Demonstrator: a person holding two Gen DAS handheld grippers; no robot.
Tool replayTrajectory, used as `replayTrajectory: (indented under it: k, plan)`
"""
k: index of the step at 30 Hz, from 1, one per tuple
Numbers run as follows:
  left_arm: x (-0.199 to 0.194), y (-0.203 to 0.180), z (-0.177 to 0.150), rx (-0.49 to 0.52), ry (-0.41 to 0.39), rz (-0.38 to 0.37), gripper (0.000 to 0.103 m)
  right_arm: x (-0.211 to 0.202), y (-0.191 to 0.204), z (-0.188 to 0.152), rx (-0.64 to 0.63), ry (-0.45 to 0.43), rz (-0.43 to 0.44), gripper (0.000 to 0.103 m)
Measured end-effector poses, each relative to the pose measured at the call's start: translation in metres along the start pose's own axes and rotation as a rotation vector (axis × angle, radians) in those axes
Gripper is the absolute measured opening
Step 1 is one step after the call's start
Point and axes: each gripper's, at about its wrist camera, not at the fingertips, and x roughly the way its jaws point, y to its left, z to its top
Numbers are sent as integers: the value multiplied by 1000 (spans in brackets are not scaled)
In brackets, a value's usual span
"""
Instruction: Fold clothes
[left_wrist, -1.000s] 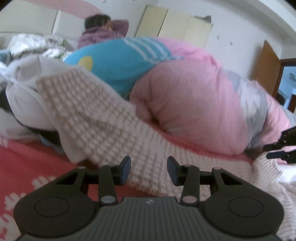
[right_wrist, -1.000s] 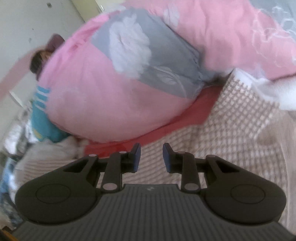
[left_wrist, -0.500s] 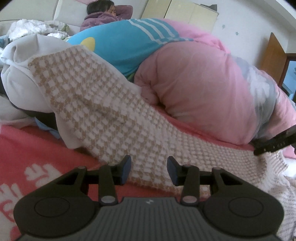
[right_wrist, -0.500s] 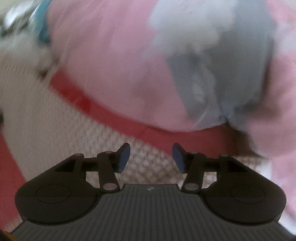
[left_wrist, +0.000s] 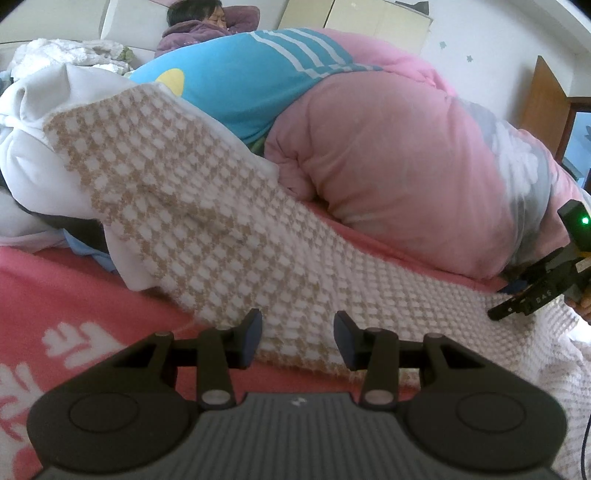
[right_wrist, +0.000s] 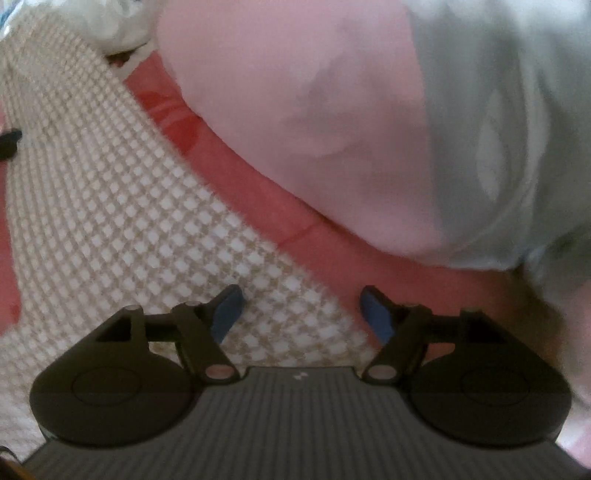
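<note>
Item, on the bed (left_wrist: 74, 280) with its red flowered cover: one beige-and-white checked knit garment (left_wrist: 229, 240), its left end draped up over a heap of white clothes (left_wrist: 33, 155), its right end laid flat along the foot of a pink quilt (left_wrist: 388, 166), we judge stretched out ready for a first fold. Our left tongs (left_wrist: 297, 338) hover open over its near hem, nothing between them. Our right tongs (right_wrist: 301, 308) have just been opening, now spread wide above the garment's far corner, pads not pressing cloth.
</note>
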Motion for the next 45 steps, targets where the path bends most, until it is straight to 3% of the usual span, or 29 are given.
replayTrajectory:
  k: [2,4,5,7,11,16,23,26,29,31,35,38,41,45]
  plan:
    - [0,0,0,2,-1,2,44,1,-3,-2,18,-2,32,53]
    - [0,0,0,2,-3,2,44,-3,2,-3,5,-14,10,24]
    - [0,0,0,1,-3,3,44,-8,5,-4,-1,-32,-1,16]
    - [1,0,0,0,-3,4,44,-16,16,-5,-33,-64,-38,11]
    - [0,0,1,-3,-8,9,43,-25,33,-5,-87,-139,-134,9]
    - [0,-1,1,-3,-9,14,43,-20,28,-1,-75,-218,-193,8]
    - [1,0,1,0,-8,16,43,13,32,-4,21,-277,-258,6]
    - [1,1,2,-3,-7,15,43,8,23,-2,119,-291,-269,9]
    - [0,1,2,-5,-7,15,43,-22,14,-7,223,-326,-258,11]
    - [0,2,2,-7,-8,18,43,-55,9,-18,328,-386,-274,20]
    - [-1,3,3,-16,-14,27,43,-114,0,-48,575,-492,-241,22]
    - [-2,3,3,-24,-18,32,43,-122,11,-62,627,-464,-198,22]
    - [-2,4,3,-29,-20,36,43,-97,20,-64,630,-397,-189,21]
    - [0,3,3,-29,-20,38,43,-54,-8,-73,727,-317,-233,18]
